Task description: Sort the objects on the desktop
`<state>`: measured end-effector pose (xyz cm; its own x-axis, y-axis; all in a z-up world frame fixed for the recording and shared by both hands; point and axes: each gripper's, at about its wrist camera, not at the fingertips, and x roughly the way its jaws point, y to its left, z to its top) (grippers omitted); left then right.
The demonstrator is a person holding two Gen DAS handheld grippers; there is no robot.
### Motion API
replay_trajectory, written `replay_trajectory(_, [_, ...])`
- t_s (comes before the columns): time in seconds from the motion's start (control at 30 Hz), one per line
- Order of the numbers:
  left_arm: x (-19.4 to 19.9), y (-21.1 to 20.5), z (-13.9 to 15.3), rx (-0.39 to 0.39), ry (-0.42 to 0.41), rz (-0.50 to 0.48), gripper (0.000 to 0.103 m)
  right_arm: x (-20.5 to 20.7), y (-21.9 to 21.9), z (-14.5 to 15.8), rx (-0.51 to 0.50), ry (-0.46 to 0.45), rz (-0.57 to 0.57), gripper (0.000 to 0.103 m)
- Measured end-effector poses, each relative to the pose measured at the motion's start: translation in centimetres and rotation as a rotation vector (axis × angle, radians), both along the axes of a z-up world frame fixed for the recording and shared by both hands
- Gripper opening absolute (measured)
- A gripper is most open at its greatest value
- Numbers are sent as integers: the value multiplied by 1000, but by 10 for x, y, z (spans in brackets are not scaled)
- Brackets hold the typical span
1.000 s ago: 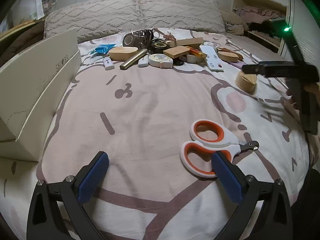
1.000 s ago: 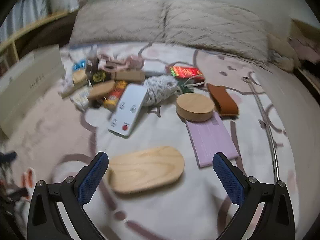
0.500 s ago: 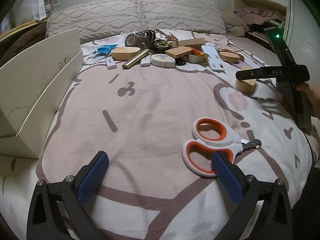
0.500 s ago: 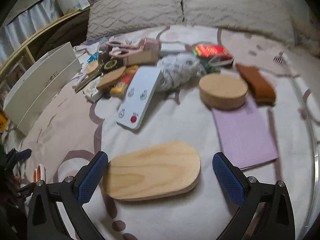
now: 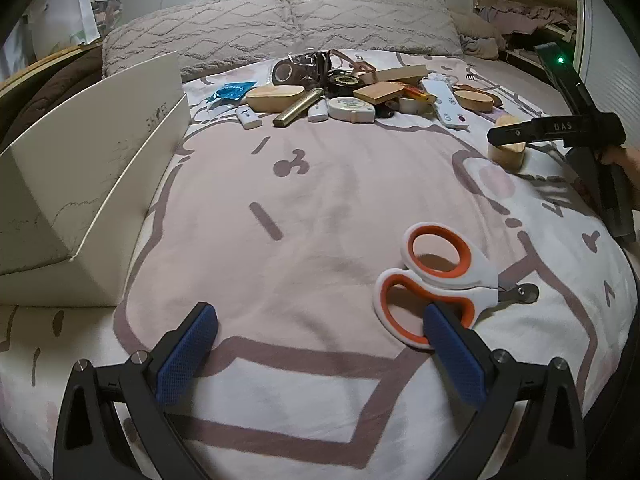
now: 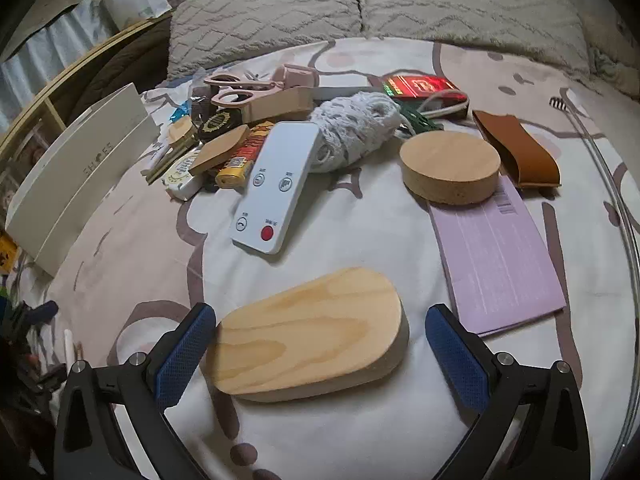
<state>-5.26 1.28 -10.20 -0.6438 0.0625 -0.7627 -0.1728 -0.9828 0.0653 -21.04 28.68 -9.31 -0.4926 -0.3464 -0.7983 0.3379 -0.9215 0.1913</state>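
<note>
— Oval wooden block (image 6: 308, 336) is framed between the blue pads of the right gripper (image 6: 320, 344), flat on the bedspread (image 6: 360, 432). Are the tongs closed on it?

— No: the jaws are held wide apart. The left pad (image 6: 186, 354) is seen almost at the block's near-left edge, though contact cannot be told, and a clear gap is left at the right pad (image 6: 456, 356).

— And beyond the tips?

— A white remote (image 6: 276, 184) is seen just ahead, slightly left, with a red button at its near end. A round wooden disc (image 6: 450, 166) is placed ahead to the right, resting partly on a lilac booklet (image 6: 496, 260). Further out, a clutter of small objects is piled, pink scissors (image 6: 240, 90) on top.

— The other tongs?

— The left gripper (image 5: 320, 348) is likewise spread open and nothing is held. Orange-and-white scissors (image 5: 436, 276) are laid by its right pad (image 5: 456, 354), one handle loop partly covered by the pad in this view. A white shoebox (image 5: 92, 176) is stood open well off to its left, and the right gripper (image 5: 496, 136) is seen far ahead on the right, over the wooden block (image 5: 508, 152).
</note>
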Motion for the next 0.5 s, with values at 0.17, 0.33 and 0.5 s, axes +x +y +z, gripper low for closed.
replay_trajectory(0.17, [1,-3,3,-31,-15,-18,103,0,0,-3,-15,16,3,103])
replay_trajectory(0.33, [0,-12,6,-89,-24,-43,103,3,-3,-3,-3,38,5,103])
replay_trajectory(0.5, [-2,-26,14,-187,27,7,103,5,-5,-4,7,60,11,103])
